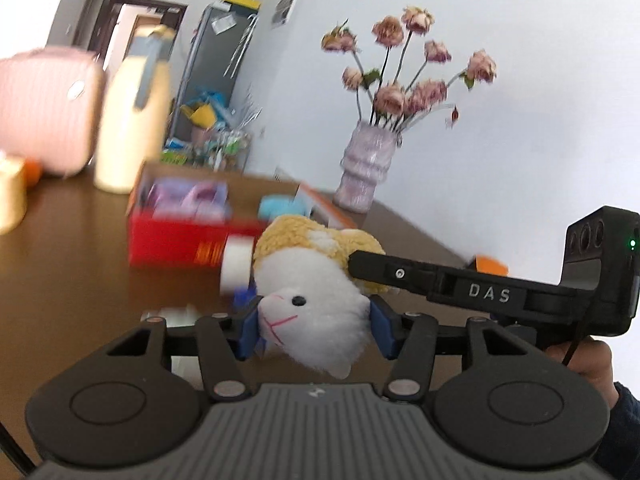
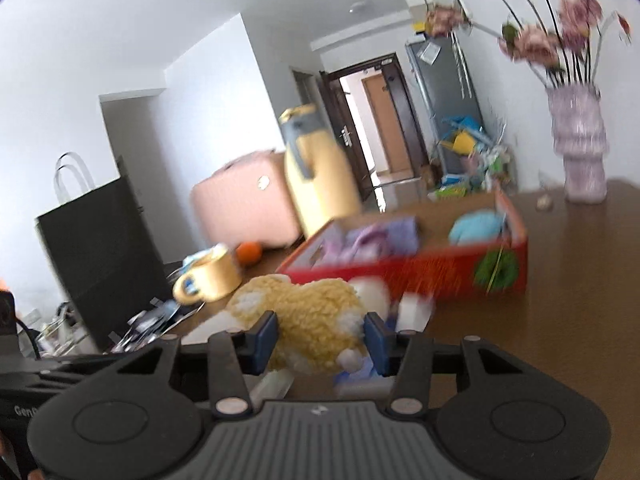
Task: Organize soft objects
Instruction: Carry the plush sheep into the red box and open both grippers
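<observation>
Brown table (image 2: pixel 560 320), red box (image 2: pixel 420 270) w/ purple cloth (image 2: pixel 376 240) + blue soft item (image 2: pixel 476 226) already in. Plush toy (image 1: pixel 316 300) not yet boxed: left gripper (image 1: pixel 316 326) clamps head, right gripper (image 2: pixel 320 338) clamps body, held near box.

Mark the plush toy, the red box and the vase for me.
plush toy (image 1: pixel 316 312), left wrist view, white face.
red box (image 2: pixel 420 276), right wrist view, front wall.
vase (image 1: pixel 364 168), left wrist view, ribbed body.
</observation>
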A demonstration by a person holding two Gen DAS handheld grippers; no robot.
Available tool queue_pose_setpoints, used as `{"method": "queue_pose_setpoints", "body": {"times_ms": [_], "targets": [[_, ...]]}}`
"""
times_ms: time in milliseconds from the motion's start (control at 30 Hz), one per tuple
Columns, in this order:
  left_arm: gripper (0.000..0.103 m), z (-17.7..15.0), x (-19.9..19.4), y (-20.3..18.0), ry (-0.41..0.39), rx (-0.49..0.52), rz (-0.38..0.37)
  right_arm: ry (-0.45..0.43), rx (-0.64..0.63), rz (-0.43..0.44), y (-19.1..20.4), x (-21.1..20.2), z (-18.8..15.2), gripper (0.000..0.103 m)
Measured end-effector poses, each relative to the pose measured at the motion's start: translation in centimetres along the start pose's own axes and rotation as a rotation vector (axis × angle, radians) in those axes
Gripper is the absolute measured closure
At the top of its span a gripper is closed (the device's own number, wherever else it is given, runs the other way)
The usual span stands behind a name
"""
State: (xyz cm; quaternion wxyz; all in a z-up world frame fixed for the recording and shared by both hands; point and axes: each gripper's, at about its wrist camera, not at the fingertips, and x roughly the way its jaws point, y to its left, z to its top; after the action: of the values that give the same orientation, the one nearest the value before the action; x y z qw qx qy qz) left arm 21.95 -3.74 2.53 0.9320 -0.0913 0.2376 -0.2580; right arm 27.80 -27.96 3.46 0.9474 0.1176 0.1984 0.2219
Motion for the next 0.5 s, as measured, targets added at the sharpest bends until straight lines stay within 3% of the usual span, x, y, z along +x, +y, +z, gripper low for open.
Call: {"method": "queue_pose_setpoints", "body": {"times_ms": [167, 300, 500], "targets": [[0.047, 7.4, 6.6, 0.0, -0.033, 0.020, 0.000, 0.024, 0.033, -0.004, -5.1, 6.1, 8.0, 0.056], [0.048, 12.3, 13.8, 2.5, 0.026, -0.052, 0.022, 0.119, 0.046, -0.035, -9.2, 14.3, 12.6, 0.056], [0.046, 14.8, 24.6, 6.8, 0.157, -0.092, 0.111, 0.285, 0.054, -0.095, -13.1, 25.4, 13.4, 0.058]]}}
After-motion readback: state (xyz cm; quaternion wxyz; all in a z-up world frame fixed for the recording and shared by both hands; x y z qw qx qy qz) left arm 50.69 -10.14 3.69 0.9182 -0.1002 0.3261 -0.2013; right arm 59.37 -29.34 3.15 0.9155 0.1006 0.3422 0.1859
